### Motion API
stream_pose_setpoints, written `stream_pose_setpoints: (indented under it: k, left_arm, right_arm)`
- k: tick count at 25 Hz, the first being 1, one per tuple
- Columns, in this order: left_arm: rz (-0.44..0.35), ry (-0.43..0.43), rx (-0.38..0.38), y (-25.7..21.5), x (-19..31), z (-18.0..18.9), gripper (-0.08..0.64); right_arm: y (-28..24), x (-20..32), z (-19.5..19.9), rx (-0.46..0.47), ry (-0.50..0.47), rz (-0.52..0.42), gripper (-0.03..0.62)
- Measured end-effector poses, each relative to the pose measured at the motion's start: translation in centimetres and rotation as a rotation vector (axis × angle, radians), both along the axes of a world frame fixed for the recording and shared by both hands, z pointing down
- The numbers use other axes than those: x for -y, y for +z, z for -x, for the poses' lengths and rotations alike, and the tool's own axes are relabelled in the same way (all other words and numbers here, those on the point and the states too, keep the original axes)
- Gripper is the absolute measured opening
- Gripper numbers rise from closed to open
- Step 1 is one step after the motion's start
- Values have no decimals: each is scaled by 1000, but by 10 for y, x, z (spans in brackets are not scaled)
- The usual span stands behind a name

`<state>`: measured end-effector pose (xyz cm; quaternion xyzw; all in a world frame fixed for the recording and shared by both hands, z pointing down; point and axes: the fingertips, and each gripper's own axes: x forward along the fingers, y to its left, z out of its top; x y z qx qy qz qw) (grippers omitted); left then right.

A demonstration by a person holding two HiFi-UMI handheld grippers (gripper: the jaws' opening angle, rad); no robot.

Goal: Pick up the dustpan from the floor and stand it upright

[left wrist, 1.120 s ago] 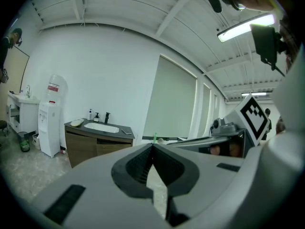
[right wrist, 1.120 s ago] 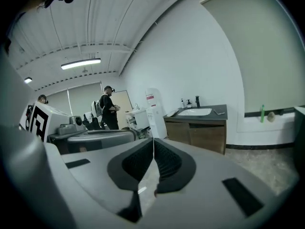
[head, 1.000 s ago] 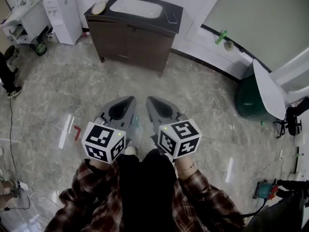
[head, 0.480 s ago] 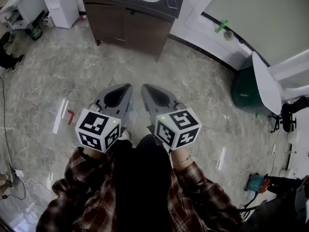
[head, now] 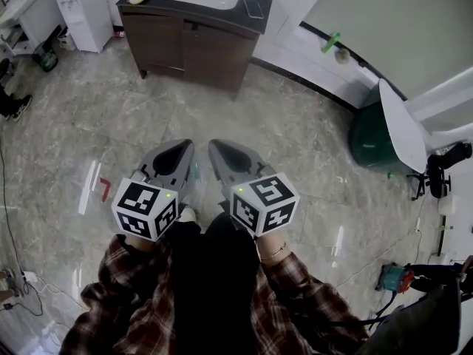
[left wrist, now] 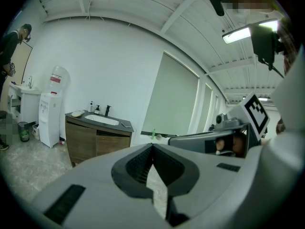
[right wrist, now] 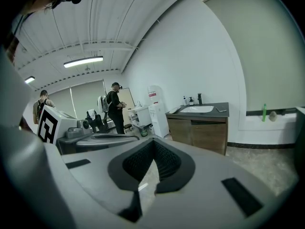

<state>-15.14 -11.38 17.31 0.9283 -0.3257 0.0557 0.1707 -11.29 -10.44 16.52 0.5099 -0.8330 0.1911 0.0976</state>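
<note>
Above the marbled floor (head: 295, 146), the left gripper (head: 183, 148) and the right gripper (head: 219, 148) hang side by side, close together, each with its jaws pressed tip to tip and nothing between them. Well off to the right, a dark green rounded thing (head: 367, 135) sits on the floor, partly behind a white panel (head: 399, 124); whether it is the dustpan I cannot tell
</note>
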Motion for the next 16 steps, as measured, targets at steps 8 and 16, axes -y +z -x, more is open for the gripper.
stream_pose_setpoints:
  k: [8, 16]
  left_arm:
    - [-5, -7, -12, 0, 8, 6, 8]
    - [30, -31, 1, 6, 10, 28, 9]
  right_arm:
    - [0, 12, 5, -6, -7, -2, 9]
    - [10, 18, 26, 8, -34, 37, 9]
